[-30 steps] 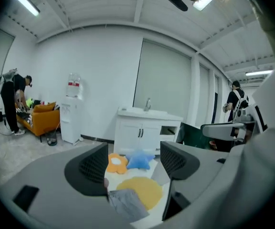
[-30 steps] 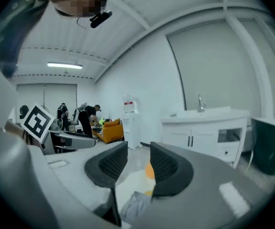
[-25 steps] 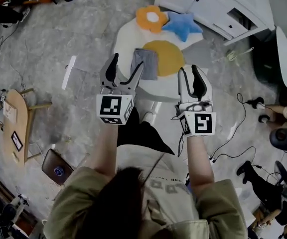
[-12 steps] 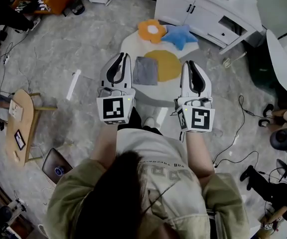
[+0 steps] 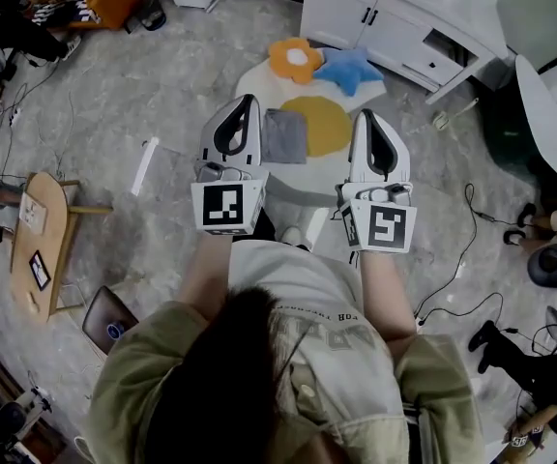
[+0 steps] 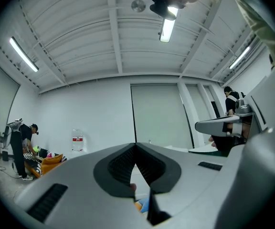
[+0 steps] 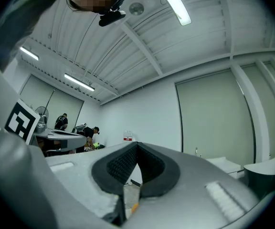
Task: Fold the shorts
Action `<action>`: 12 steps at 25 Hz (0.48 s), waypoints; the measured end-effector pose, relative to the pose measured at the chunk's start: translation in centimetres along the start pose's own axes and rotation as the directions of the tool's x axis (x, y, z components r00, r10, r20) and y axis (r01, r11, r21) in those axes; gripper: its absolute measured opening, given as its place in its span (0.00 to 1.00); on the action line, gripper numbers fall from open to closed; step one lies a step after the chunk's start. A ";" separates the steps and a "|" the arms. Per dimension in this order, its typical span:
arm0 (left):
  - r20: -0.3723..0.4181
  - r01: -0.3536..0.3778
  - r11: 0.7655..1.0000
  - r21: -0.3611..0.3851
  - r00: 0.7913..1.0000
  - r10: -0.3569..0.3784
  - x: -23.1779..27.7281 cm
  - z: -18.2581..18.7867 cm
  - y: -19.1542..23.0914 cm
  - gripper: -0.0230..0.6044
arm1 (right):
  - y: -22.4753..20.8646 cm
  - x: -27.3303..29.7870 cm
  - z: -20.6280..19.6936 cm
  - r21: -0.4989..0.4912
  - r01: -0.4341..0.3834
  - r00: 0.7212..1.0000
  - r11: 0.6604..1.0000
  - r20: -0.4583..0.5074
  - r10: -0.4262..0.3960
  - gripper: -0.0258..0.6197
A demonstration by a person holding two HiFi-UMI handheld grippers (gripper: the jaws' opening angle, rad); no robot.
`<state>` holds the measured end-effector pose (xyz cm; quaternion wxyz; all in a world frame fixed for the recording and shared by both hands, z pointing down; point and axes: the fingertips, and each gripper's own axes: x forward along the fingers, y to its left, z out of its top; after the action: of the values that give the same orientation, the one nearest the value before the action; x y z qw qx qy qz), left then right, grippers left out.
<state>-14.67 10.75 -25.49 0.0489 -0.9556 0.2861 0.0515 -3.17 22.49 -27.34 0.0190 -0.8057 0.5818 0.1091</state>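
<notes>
The folded grey shorts (image 5: 283, 135) lie on a white rug (image 5: 259, 75) on the floor, beside a round yellow cushion (image 5: 323, 124). My left gripper (image 5: 243, 102) is held up in front of the person's chest, just left of the shorts in the head view, jaws shut with nothing between them. My right gripper (image 5: 368, 117) is held level with it on the right, also shut and empty. In the left gripper view the left gripper (image 6: 136, 145) points at a far white wall with its pads meeting. The right gripper (image 7: 137, 145) looks the same in its own view.
An orange flower cushion (image 5: 295, 58) and a blue star cushion (image 5: 348, 67) lie at the rug's far edge. A white cabinet (image 5: 404, 17) stands behind. A wooden side table (image 5: 37, 245) is at left, cables (image 5: 472, 211) at right. People (image 6: 20, 147) stand by the far wall.
Both grippers rose and drew closer to the person's chest. The left jaws went from wide open to shut; the right closed too. The black cloth seen below the arms is hidden now.
</notes>
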 end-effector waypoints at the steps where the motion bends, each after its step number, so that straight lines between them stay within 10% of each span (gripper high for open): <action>1: 0.012 0.003 1.000 -0.004 1.000 -0.003 0.0 0.2 -0.1 0.05 | 0.2 0.1 0.3 -0.004 0.000 1.000 1.000 0.009 0.000 0.04; 12: 0.064 0.030 0.999 -0.033 0.998 -0.028 0.2 1.6 0.0 0.05 | 1.4 1.3 1.6 -0.031 0.009 1.000 0.999 0.027 -0.008 0.04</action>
<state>-14.58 10.81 -27.10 0.0423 -0.9582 0.2698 0.0858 -4.31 21.06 -29.01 0.0148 -0.8068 0.5764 0.1288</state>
